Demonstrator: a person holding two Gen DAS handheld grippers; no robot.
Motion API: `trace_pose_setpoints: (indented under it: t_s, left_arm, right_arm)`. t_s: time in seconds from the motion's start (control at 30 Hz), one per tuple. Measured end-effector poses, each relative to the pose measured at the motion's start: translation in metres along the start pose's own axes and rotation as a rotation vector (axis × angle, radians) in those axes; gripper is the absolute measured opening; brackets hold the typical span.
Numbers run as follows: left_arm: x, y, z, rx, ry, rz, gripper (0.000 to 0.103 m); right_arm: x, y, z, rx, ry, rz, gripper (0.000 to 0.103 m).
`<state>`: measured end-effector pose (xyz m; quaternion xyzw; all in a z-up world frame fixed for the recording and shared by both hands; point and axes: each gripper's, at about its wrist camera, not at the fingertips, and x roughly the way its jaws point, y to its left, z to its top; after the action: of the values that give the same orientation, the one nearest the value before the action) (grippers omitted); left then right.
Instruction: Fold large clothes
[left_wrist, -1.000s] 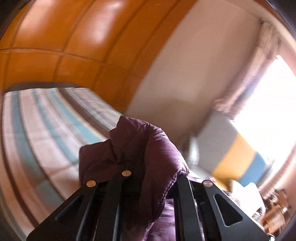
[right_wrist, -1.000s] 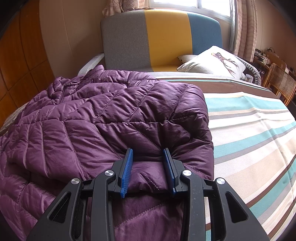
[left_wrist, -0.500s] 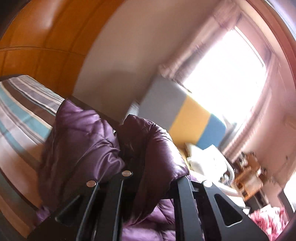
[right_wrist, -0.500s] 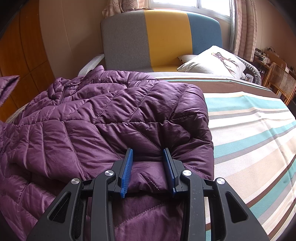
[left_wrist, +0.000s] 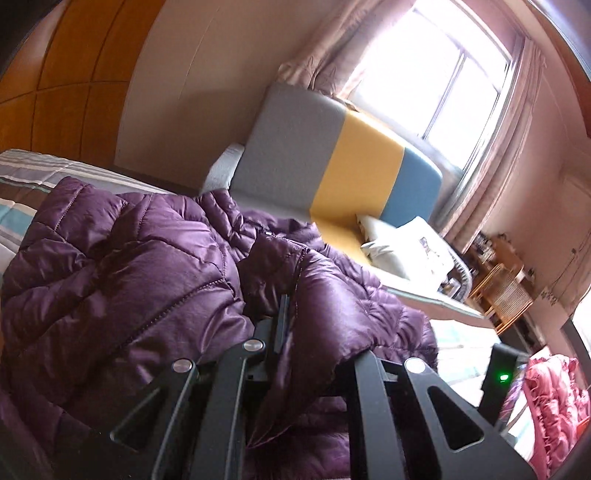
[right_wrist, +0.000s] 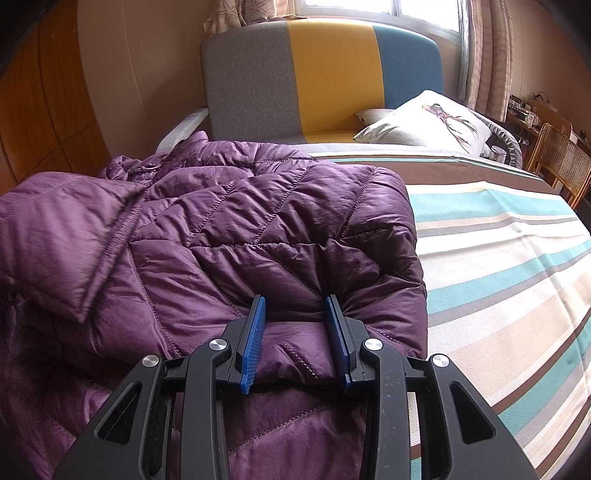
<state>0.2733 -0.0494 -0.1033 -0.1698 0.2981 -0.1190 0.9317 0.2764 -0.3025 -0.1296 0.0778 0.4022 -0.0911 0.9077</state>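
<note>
A purple quilted puffer jacket lies on the striped bed. My right gripper is shut on a bunched fold at the jacket's near edge, low on the bed. My left gripper is shut on a sleeve or flap of the jacket, held above the rest of the jacket. In the right wrist view that flap lies folded over the jacket's left side. The left fingertips are mostly covered by fabric.
A grey, yellow and blue headboard stands at the far end, with a white pillow beside it. A wicker chair is at the right. A pink garment lies at the right in the left wrist view. Wooden panels line the left wall.
My left gripper has swung its flap across and over the jacket's left side, turning to face the headboard. The right gripper has stayed still on its fold.
</note>
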Motion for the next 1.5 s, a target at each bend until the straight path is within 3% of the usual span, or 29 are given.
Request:
trace_pose_setpoints:
  t_s: [0.3, 0.53, 0.6, 0.7, 0.73, 0.77, 0.87, 1.1, 1.23, 1.37, 1.5]
  left_arm:
    - [0.052, -0.013, -0.017, 0.06, 0.147, 0.066, 0.011]
    - [0.077, -0.028, -0.022, 0.094, 0.209, 0.075, 0.015]
    - [0.077, -0.032, -0.021, 0.11, 0.216, 0.062, 0.022]
    - [0.069, -0.042, -0.02, 0.156, 0.211, 0.052, 0.044]
    - [0.061, -0.044, -0.02, 0.176, 0.208, 0.042, 0.059]
    - [0.054, -0.046, -0.019, 0.189, 0.198, 0.037, 0.068]
    - [0.025, -0.039, -0.017, 0.206, 0.148, 0.026, 0.085]
    - [-0.018, 0.013, -0.003, 0.107, 0.107, 0.023, 0.092]
    - [-0.002, 0.025, -0.01, 0.094, 0.186, -0.001, 0.093]
    - [0.016, 0.011, -0.005, 0.043, 0.181, -0.011, 0.092]
    - [0.041, -0.007, -0.007, 0.073, 0.234, 0.034, 0.096]
  right_arm:
    - [0.0, 0.0, 0.0, 0.003, 0.001, 0.001, 0.034]
    - [0.001, 0.0, 0.0, 0.001, 0.001, -0.001, 0.034]
    - [0.0, 0.001, 0.0, 0.001, 0.002, -0.002, 0.034]
    - [0.0, 0.0, -0.001, 0.001, 0.002, -0.001, 0.034]
    - [0.0, 0.0, -0.001, 0.001, 0.002, -0.001, 0.034]
    - [0.0, 0.0, -0.001, 0.002, 0.001, -0.001, 0.034]
    - [0.0, 0.0, -0.001, 0.003, 0.0, 0.0, 0.034]
    - [-0.001, -0.001, 0.0, 0.006, -0.005, 0.006, 0.034]
    - [-0.003, 0.001, 0.001, -0.003, -0.003, 0.003, 0.034]
    - [-0.002, -0.004, 0.002, 0.019, 0.001, 0.026, 0.034]
    - [-0.004, -0.003, 0.001, 0.016, -0.009, 0.017, 0.034]
